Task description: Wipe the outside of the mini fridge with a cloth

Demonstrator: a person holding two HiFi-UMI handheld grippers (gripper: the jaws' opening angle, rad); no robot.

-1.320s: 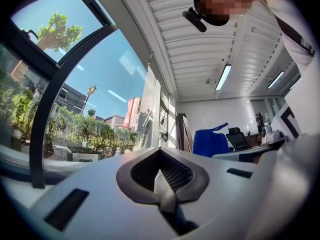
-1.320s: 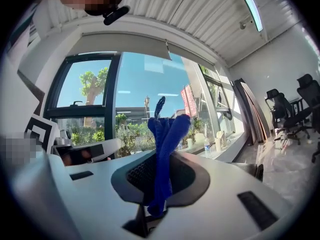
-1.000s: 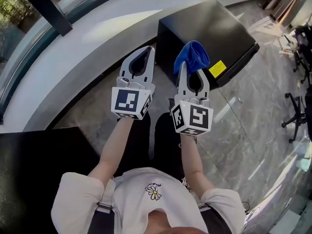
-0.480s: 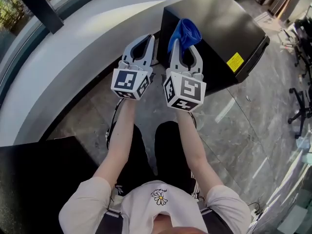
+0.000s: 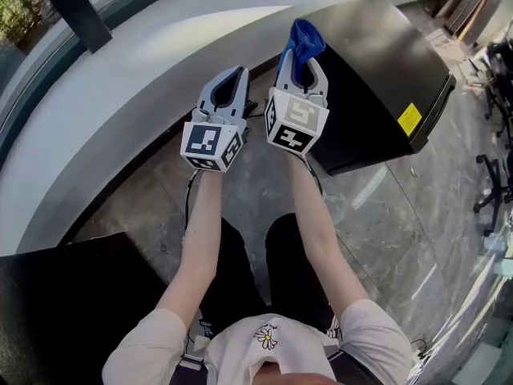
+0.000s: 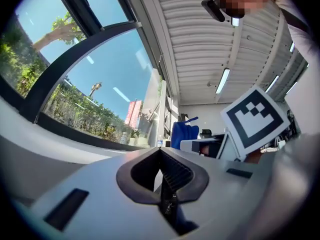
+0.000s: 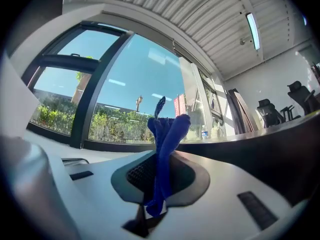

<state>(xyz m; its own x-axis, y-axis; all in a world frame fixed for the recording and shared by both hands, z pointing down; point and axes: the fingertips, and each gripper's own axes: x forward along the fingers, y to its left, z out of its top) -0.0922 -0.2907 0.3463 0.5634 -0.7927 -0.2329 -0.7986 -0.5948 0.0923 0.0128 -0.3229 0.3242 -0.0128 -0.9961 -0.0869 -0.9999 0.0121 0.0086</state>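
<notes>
Black box-shaped mini fridge [image 5: 377, 62], standing on the grey stone floor [image 5: 377, 215], is not yet wiped: the right gripper [image 5: 301, 64], jaws clamped on a bunched blue cloth [image 5: 303, 42], hovers at its near corner, left gripper [image 5: 234, 83] jaws together, empty; next, likely, pressing cloth to panel.

Office, swivel chairs [image 7: 271, 113], ceiling strip lights [image 7: 252, 30], tall window wall [image 7: 145, 84], polished stone floor [image 5: 385, 215]

Pushed the right gripper [image 5: 301, 61] and its blue cloth [image 5: 304, 38] forward, past the left gripper [image 5: 232, 80], up by the top corner of the mini fridge [image 5: 381, 58].
</notes>
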